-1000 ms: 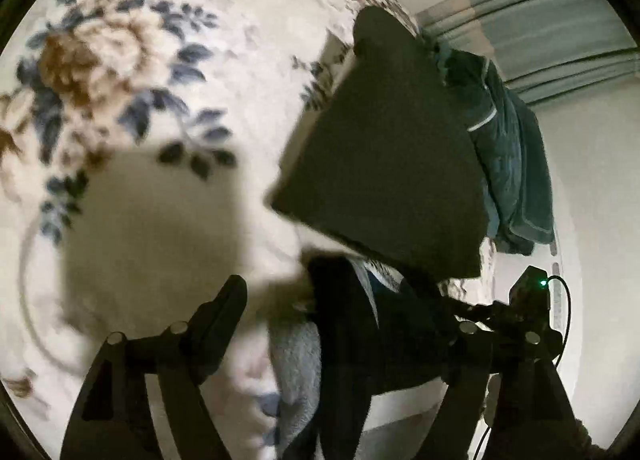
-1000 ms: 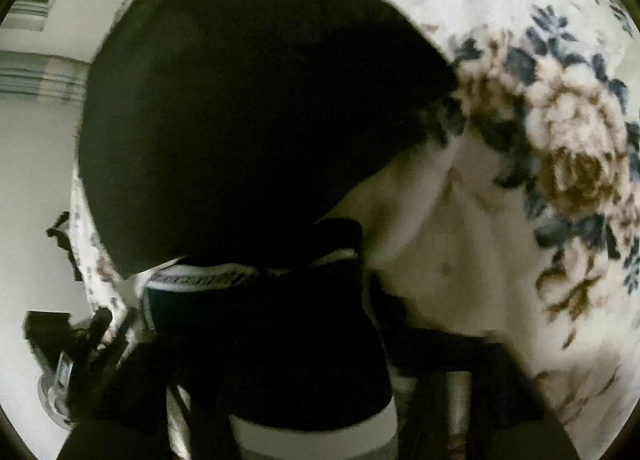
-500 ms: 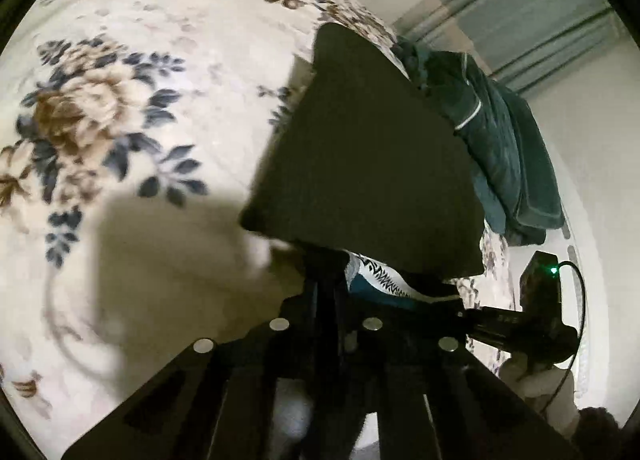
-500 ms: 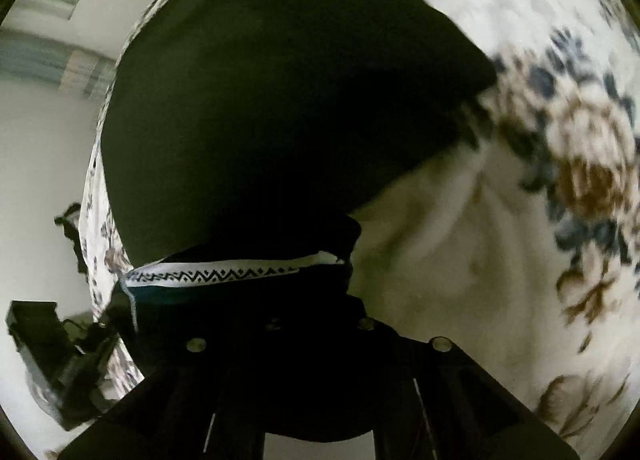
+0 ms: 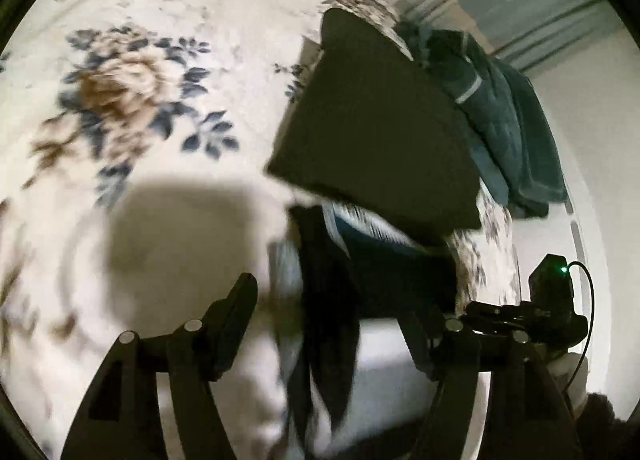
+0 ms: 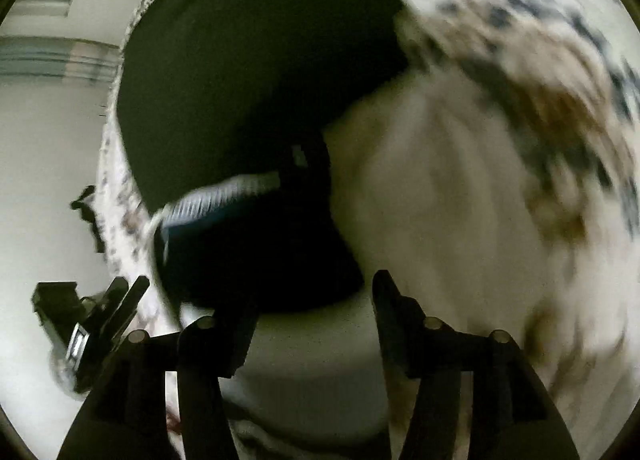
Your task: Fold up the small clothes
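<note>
A small dark garment with a white patterned waistband (image 5: 372, 223) lies on the floral bedspread (image 5: 160, 59). In the left wrist view its dark cloth (image 5: 328, 320) runs between my open left gripper (image 5: 332, 300) fingers, and whether it touches them is unclear. In the right wrist view the garment (image 6: 260, 256) with its waistband (image 6: 224, 195) lies just ahead of my open right gripper (image 6: 312, 300). A folded dark green piece (image 5: 376, 131) lies just beyond it, also in the right wrist view (image 6: 248, 59).
A pile of teal clothes (image 5: 500, 119) lies at the bed's far edge. The bedspread (image 6: 480, 179) spreads to the right. The right gripper's body (image 5: 552, 300) shows at right in the left view; the left one (image 6: 88, 324) at left in the right view.
Both grippers were shut on the garment half a second ago and have now opened. The garment has dropped onto the bed. Both views are blurred with motion.
</note>
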Demonstrator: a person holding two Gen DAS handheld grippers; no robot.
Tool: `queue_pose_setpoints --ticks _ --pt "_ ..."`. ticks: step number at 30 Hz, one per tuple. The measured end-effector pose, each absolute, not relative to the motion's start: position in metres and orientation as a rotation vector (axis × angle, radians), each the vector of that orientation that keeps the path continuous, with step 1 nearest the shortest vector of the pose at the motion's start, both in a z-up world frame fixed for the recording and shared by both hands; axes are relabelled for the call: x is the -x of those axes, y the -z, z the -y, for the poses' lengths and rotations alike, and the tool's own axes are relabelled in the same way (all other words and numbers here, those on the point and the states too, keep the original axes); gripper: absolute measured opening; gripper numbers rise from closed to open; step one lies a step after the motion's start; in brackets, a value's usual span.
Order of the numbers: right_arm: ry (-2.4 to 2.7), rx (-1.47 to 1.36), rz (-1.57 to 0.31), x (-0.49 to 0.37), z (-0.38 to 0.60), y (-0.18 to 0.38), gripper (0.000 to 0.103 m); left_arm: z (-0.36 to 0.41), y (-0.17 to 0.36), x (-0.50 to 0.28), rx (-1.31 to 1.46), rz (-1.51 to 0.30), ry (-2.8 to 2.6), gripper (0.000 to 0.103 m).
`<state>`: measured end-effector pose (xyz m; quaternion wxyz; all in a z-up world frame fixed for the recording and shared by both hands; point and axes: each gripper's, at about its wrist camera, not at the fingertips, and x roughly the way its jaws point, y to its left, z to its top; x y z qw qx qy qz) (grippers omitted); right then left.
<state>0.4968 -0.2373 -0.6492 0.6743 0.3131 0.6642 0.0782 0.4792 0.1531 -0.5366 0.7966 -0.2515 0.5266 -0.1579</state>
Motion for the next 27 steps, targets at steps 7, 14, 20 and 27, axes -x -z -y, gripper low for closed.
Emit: queue_pose_setpoints --ticks 7,14,20,27 --pt "-0.226 -0.775 -1.666 -0.324 0.228 0.652 0.058 -0.169 0.522 -0.329 0.537 -1.246 0.291 0.066" --pt "-0.248 -0.893 -1.864 -0.171 0.168 0.712 0.058 -0.172 0.588 -0.185 0.606 -1.482 0.187 0.066" --pt "-0.292 -1.053 -1.866 -0.105 0.117 0.761 0.058 -0.155 0.626 -0.14 0.663 -1.523 0.263 0.07" --pt "-0.329 -1.003 -1.781 -0.104 0.072 0.764 0.041 -0.127 0.618 -0.122 0.571 -1.464 0.334 0.011"
